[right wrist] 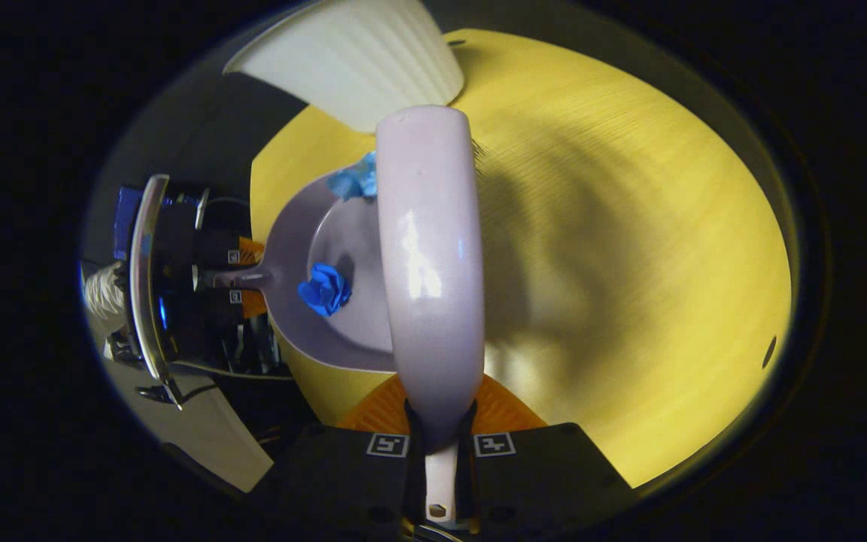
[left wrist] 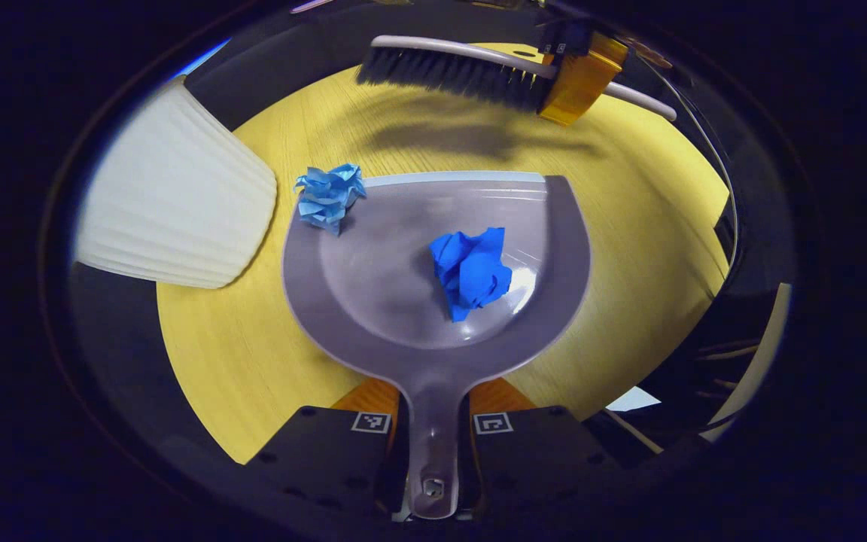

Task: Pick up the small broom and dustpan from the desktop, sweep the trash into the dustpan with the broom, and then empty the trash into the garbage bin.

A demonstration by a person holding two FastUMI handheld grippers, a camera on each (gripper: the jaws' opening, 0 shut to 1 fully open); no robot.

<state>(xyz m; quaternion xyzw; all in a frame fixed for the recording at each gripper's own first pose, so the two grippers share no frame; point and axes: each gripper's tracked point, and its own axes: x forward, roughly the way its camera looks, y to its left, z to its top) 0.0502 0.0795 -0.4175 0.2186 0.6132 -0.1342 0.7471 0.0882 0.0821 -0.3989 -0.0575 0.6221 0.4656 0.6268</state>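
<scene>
The light blue paper ball (left wrist: 328, 196) lies at the front lip of the dustpan (left wrist: 403, 301), at its left corner as the left gripper view shows it, half on the rim and half on the yellow desk (left wrist: 629, 226), so it is not yet inside. The dark blue paper ball (left wrist: 471, 272) sits already in the hollow of the pan. The broom (left wrist: 463, 71) hangs beyond the lip, above the desk, its long axis nearly parallel to the lip, and the light ball lies between its bristles and the pan. I judge the next stroke must go toward the pan's handle, starting behind that corner. The right tongs (right wrist: 441, 444) pinch the broom handle; the left tongs (left wrist: 433, 452) pinch the dustpan handle. The white ribbed garbage bin (left wrist: 170, 203) stands just beside the pan's left side.
</scene>
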